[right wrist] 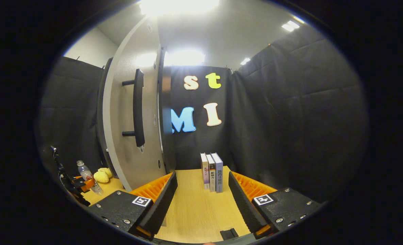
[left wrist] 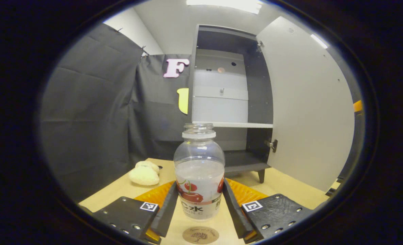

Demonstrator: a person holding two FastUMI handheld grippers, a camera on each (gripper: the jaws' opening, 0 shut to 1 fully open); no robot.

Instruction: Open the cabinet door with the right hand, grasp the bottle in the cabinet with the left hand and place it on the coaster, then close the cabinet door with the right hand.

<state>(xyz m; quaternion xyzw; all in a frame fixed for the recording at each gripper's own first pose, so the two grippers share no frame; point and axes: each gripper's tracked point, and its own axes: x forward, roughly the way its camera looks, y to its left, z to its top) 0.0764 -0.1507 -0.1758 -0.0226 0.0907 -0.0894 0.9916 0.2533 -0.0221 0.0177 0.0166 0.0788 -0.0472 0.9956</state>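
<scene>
Coaster [left wrist: 200,235]: I see it nearest, low between my left fingers.
Cabinet [left wrist: 230,102]: ahead, door [left wrist: 310,105] swung open.
Bottle [left wrist: 199,177]: upright, clenched by left gripper [left wrist: 200,207].
Right gripper [right wrist: 201,200]: released, books [right wrist: 212,172] ahead.

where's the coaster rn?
In the left gripper view the coaster lies on the table at bottom centre, just below the bottle that the left gripper holds, well in front of the open cabinet.

Wood table [left wrist: 290,190] w/ cabinet [left wrist: 245,165], coaster [left wrist: 200,235], plush [left wrist: 143,175], three upright books [right wrist: 212,172].
</scene>
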